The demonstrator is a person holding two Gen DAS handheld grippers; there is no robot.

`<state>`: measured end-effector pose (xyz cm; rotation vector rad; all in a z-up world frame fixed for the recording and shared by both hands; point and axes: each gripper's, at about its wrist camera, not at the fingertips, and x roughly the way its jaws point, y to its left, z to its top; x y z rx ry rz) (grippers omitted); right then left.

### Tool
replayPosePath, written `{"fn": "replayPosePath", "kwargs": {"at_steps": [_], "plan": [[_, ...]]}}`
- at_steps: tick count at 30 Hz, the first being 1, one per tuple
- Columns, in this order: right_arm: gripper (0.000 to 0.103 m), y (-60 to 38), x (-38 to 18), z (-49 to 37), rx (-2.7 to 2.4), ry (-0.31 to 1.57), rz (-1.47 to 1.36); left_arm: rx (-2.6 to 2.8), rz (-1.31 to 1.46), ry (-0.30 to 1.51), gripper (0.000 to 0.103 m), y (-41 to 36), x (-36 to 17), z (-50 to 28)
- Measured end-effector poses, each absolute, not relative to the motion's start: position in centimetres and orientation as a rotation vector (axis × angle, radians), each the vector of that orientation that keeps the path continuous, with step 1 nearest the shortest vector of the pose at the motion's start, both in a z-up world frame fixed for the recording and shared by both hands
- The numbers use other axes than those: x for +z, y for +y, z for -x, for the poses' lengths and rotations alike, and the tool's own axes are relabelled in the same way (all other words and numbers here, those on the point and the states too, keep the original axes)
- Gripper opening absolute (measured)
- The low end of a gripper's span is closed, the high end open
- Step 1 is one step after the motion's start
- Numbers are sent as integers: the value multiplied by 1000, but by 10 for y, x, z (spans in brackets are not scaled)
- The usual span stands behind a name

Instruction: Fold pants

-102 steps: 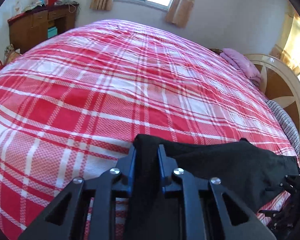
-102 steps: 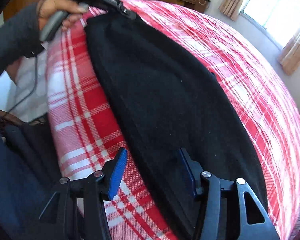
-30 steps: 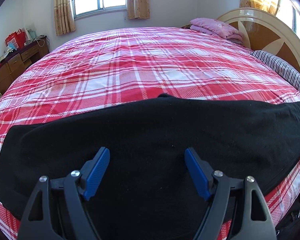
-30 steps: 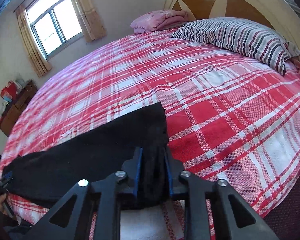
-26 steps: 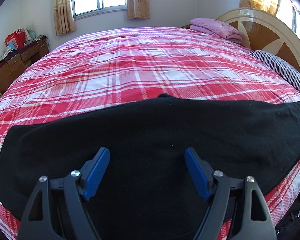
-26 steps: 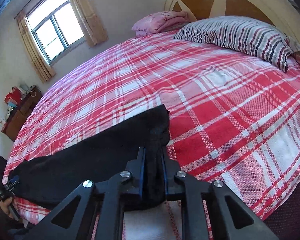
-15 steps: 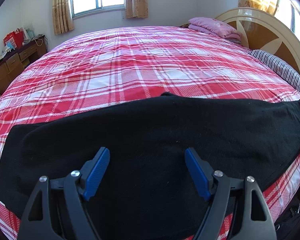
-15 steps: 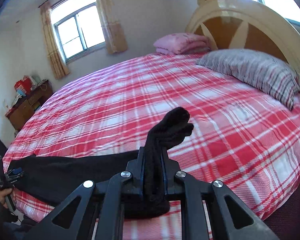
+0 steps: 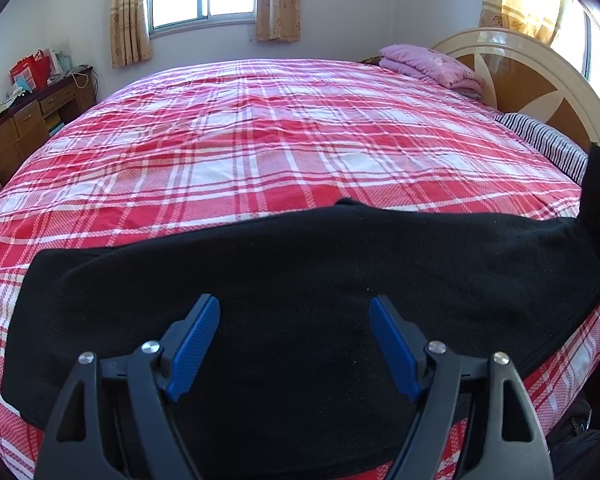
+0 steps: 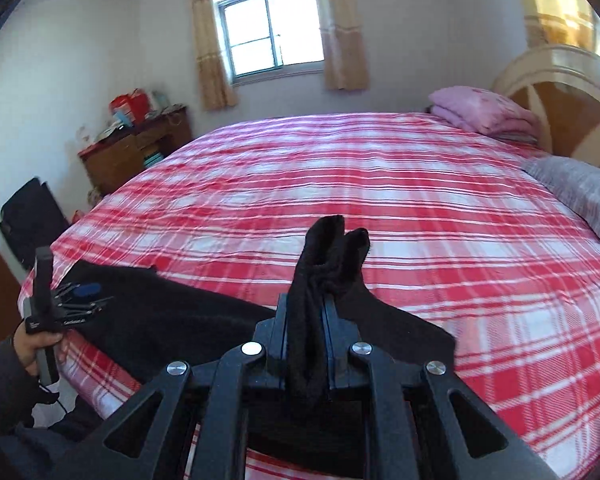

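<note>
At the near edge of the bed (image 9: 260,152), the left gripper (image 9: 294,344) hangs over the black pants (image 9: 300,280) with its blue pads (image 9: 194,344) spread wide apart — nothing pinched between them, only cloth below. The pants lie flat in a long band across the near side of the red-and-white plaid bedspread (image 10: 380,184), running left to right; at the far right end the cloth lifts off the bed. In the right wrist view the right gripper (image 10: 306,312) is clamped on that end of the pants (image 10: 324,264) — jaws nearly together, a bunched fold of black fabric sticking up past the tips, clear of the bedspread. From there the rest trails down and left along the bed edge toward the person's left hand (image 10: 28,350), which holds the other tool at the far left. Further right, a striped pillow (image 9: 548,148) by the headboard (image 9: 532,76). Beyond it, a folded pink blanket (image 9: 432,66). Far left, a wooden dresser (image 9: 28,120); on the far wall, a curtained window (image 10: 270,36).
</note>
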<state>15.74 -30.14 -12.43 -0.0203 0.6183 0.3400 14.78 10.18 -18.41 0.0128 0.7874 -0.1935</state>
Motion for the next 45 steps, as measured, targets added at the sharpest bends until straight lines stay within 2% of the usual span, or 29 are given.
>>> {"fn": "replayPosePath", "kwargs": {"at_steps": [10, 16, 18, 22, 28, 36, 39, 40, 41, 42, 43, 45], "plan": [[13, -199, -166, -169, 487, 699, 160, -210, -1, 788, 80, 97, -182, -146], [14, -162, -215, -178, 538, 830, 235, -272, 25, 792, 80, 84, -179, -143], [20, -155, -226, -178, 527, 859, 279, -298, 27, 790, 80, 76, -176, -141], [46, -161, -215, -165, 536, 829, 312, -372, 61, 800, 80, 59, -172, -142], [50, -203, -186, -145, 488, 760, 278, -538, 145, 846, 80, 17, -171, -149], [50, -252, -202, -160, 375, 782, 192, -682, 176, 953, 80, -54, -179, -157], [50, -256, -203, -162, 362, 773, 196, -641, 115, 961, 70, -69, -182, -157], [50, -257, -203, -162, 367, 771, 189, -632, 105, 955, 61, -69, -182, -156], [50, -259, -203, -162, 370, 769, 179, -625, 95, 952, 45, -69, -181, -157], [50, -260, -203, -163, 370, 768, 174, -617, 83, 947, 33, -70, -180, -157], [50, -261, -204, -164, 367, 767, 170, -613, 77, 940, 12, -70, -179, -156], [50, -262, -206, -165, 352, 769, 171, -627, 94, 927, 11, -64, -175, -155]]}}
